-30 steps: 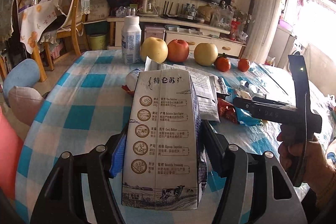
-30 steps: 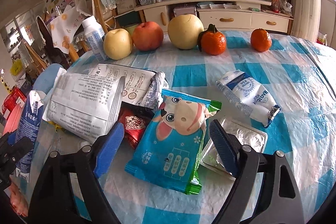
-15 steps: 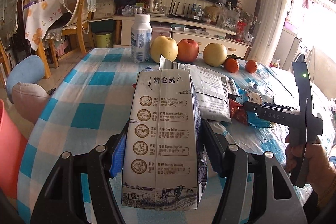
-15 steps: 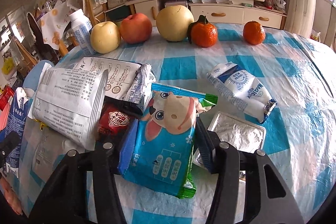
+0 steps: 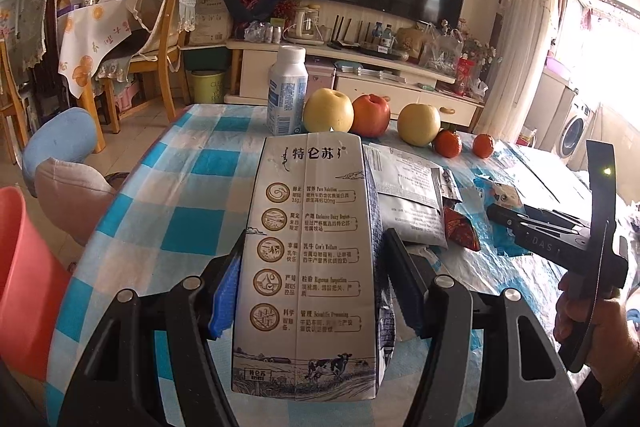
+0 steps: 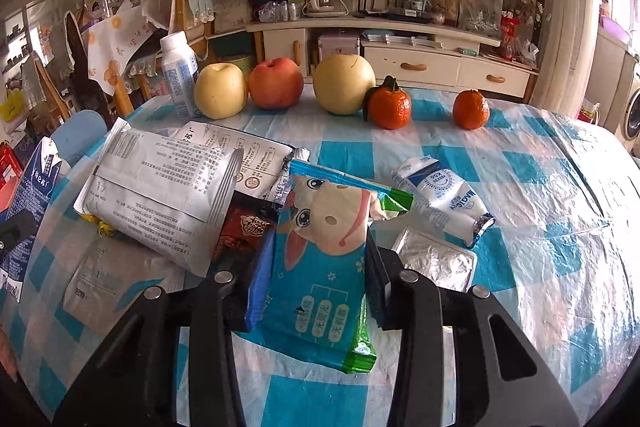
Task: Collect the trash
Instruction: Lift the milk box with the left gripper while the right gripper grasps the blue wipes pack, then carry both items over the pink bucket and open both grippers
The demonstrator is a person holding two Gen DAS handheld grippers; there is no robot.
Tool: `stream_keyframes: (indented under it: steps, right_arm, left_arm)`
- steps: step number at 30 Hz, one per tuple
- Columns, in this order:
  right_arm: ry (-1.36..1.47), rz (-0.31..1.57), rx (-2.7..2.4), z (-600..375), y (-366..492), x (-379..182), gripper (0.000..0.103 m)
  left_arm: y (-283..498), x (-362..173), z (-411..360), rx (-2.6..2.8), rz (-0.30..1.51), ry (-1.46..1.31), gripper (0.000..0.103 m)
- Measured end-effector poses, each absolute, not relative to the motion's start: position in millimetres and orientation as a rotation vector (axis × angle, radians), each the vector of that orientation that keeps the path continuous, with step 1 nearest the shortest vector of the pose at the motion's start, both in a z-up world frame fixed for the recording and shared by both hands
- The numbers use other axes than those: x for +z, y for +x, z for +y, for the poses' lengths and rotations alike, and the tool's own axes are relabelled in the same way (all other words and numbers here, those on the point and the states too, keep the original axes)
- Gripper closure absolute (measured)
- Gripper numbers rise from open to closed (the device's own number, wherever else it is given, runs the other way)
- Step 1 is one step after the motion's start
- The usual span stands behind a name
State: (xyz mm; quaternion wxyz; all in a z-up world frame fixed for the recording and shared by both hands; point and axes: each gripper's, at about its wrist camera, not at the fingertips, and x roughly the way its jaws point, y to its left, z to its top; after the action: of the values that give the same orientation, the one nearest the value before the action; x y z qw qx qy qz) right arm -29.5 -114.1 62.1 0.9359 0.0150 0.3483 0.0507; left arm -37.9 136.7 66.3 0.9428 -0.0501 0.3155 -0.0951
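Both grippers clamped on trash over the checked table [image 6: 520, 163].
Left gripper [image 5: 308, 287] pinches a milk carton [image 5: 308, 267] near the table's left edge; right gripper [image 6: 316, 287], jaws just closing, grips the blue wrapper [image 6: 320, 267] mid-pile; bare cloth lies to the right.

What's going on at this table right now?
A person is clearing wrappers off a checked tablecloth with a handheld gripper in each hand. The left gripper is clamped on a grey milk carton. The right gripper has just been closing on a blue cartoon-print packet and now pinches it between its pads. Other wrappers, a foil tray and a row of fruit are on the table.
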Motion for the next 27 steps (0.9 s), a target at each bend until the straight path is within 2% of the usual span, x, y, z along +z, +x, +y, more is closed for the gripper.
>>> stream_keyframes:
  steps: [13, 19, 27]
  right_arm:
    - [0.078, 0.535, 0.197, -69, -82, 132, 0.062]
    - [0.076, 0.511, 0.43, 20, -92, 159, 0.061]
    - [0.064, 0.584, 0.812, 185, -79, 175, 0.061]
  left_arm:
    - [-56, 93, 208, -0.072, 0.545, -0.199, 0.038]
    - [-69, 100, 273, 0.1, 0.495, -0.245, 0.038]
    - [-89, 92, 381, 0.387, 0.483, -0.347, 0.038]
